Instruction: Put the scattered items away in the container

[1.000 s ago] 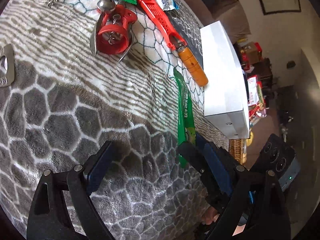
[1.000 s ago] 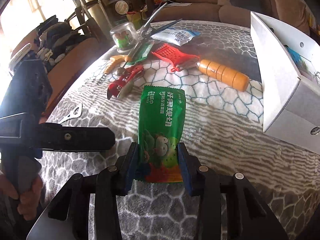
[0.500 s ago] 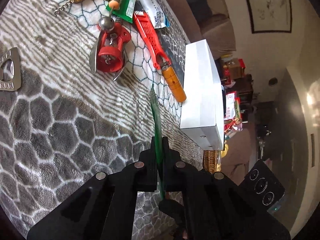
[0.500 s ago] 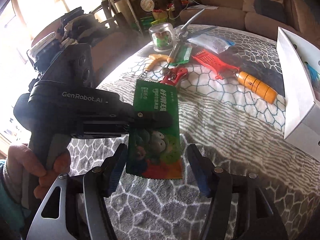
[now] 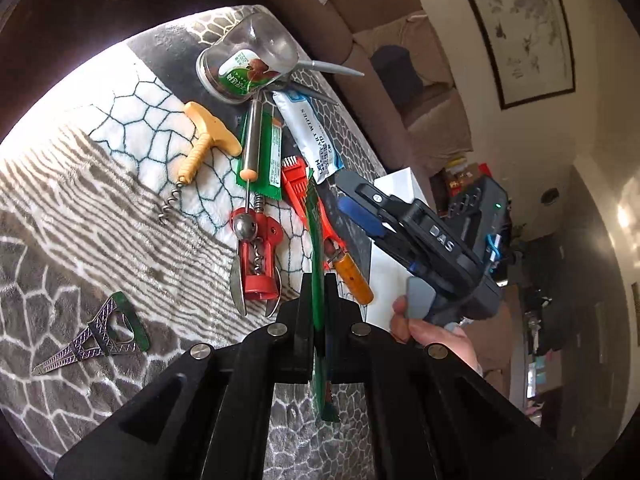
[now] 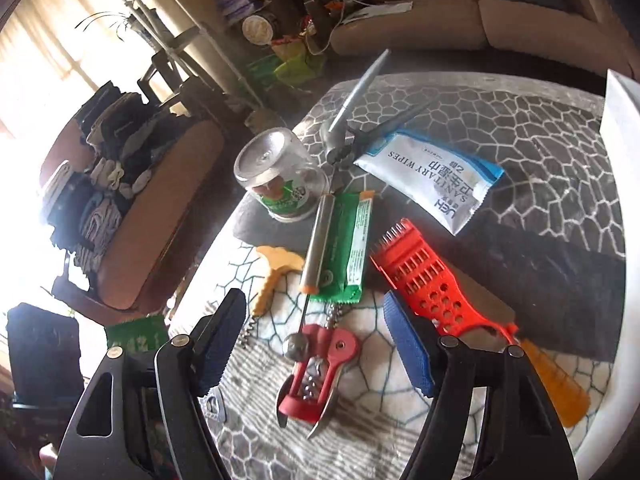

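Green snack packet (image 5: 318, 264) now sits pinched edge-on in our left gripper (image 5: 319, 292); our right gripper (image 6: 316, 344) has let go, fingers wide, so boxing comes next.

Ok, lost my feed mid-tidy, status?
Left gripper shut on green snack packet. Right gripper open, empty, over red corkscrew. White box just right; nothing blocking.
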A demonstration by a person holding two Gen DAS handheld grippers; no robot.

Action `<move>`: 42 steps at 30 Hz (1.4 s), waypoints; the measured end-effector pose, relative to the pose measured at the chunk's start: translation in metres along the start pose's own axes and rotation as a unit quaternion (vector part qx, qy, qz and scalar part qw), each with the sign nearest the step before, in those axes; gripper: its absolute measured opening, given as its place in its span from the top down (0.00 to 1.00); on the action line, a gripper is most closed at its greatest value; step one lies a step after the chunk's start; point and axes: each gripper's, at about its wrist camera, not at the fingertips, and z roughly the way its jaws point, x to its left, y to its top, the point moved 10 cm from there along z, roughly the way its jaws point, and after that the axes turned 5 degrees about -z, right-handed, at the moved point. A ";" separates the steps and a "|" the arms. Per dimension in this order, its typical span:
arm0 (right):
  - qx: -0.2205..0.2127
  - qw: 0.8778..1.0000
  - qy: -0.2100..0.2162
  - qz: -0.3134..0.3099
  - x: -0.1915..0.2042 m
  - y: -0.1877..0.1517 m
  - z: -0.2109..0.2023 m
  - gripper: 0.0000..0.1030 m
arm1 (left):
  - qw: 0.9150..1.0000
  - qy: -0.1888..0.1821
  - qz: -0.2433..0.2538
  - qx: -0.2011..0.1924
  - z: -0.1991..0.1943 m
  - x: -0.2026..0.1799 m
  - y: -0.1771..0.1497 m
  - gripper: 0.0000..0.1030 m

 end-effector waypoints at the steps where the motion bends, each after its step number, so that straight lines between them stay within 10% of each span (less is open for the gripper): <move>1: 0.012 1.000 0.007 0.022 -0.009 0.002 0.015 0.37 | 1.000 -0.005 -0.002 0.001 0.000 0.000 0.001 0.97; 6: 0.016 0.994 0.030 0.100 -0.036 0.004 0.045 0.57 | 0.999 -0.031 -0.012 0.007 -0.002 -0.002 0.001 0.97; 18: 0.043 0.996 0.025 0.072 -0.031 0.023 0.069 0.57 | 0.996 -0.081 -0.025 0.015 -0.009 -0.010 -0.001 0.97; 20: 0.054 0.997 0.019 0.058 -0.025 0.022 0.078 0.59 | 0.999 -0.050 -0.001 0.001 -0.011 -0.012 0.002 0.97; 24: 0.063 0.997 0.008 0.038 -0.022 0.022 0.084 0.92 | 0.987 0.113 0.108 -0.044 -0.010 -0.010 0.003 0.97; 42: 0.014 0.992 -0.057 -0.109 0.021 0.014 -0.022 0.92 | 0.962 0.210 0.168 -0.050 -0.002 -0.001 -0.005 0.97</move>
